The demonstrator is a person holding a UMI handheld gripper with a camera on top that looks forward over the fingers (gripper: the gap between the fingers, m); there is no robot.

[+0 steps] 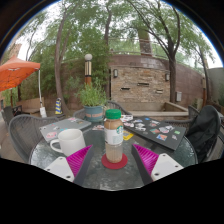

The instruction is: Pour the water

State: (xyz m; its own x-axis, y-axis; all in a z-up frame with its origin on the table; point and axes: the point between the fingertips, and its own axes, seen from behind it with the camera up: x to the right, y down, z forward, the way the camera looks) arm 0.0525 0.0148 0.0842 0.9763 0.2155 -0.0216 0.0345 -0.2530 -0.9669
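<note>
A small clear bottle (pixel 114 138) with a green cap and a label stands upright on a red coaster (pixel 115 161) on the round glass table (pixel 110 175). A white mug (pixel 70 141) stands on the table to the left of the bottle. My gripper (pixel 112 158) is open; its magenta pads (pixel 77 158) flank the bottle with a gap at each side, so the bottle stands between the fingers on its own support.
A tray with printed cards or papers (pixel 160 130) lies beyond the bottle to the right, another (pixel 62 127) to the left. A potted plant (pixel 93 100) stands behind. Dark chairs (pixel 22 135) ring the table. A stone wall, trees and an orange umbrella (pixel 15 72) lie beyond.
</note>
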